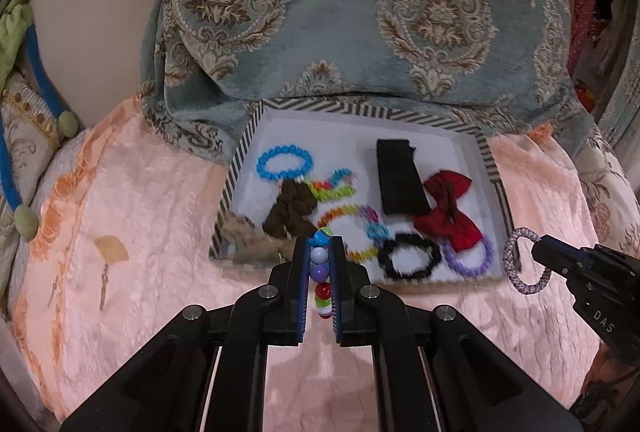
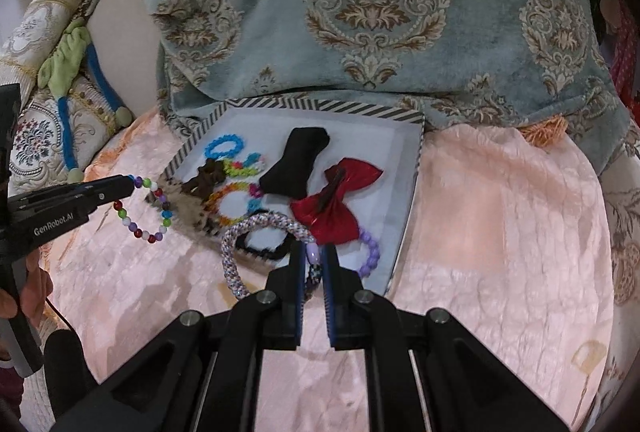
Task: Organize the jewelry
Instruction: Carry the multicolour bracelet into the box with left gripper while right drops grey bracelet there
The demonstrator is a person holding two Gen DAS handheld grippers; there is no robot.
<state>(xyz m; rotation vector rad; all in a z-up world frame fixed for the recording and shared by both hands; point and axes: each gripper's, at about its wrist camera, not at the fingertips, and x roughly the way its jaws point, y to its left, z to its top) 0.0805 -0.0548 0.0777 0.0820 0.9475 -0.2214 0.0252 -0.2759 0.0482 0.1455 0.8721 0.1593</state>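
A striped-rim white tray [image 1: 472, 168] [image 2: 404, 188] lies on the pink cloth and holds several bracelets, scrunchies and a red bow [image 1: 450, 214] [image 2: 340, 200]. My left gripper [image 1: 319, 248] is shut on a multicoloured bead bracelet [image 1: 320, 272] [image 2: 160, 210], held just short of the tray's near edge. In the right wrist view that left gripper [image 2: 130, 182] comes in from the left. My right gripper [image 2: 314, 252] is shut on a pale woven sparkly bangle [image 2: 240, 240] [image 1: 520, 264], hanging over the tray's near part. In the left wrist view the right gripper [image 1: 536, 250] stands off the tray's right corner.
A large teal damask cushion [image 1: 360, 12] [image 2: 380, 12] overhangs the tray's far edge. A blue and green soft toy [image 1: 24, 44] [image 2: 76, 72] lies at the left. Pink cloth [image 2: 500, 212] spreads right of the tray. A hand [image 2: 28, 288] grips the left tool.
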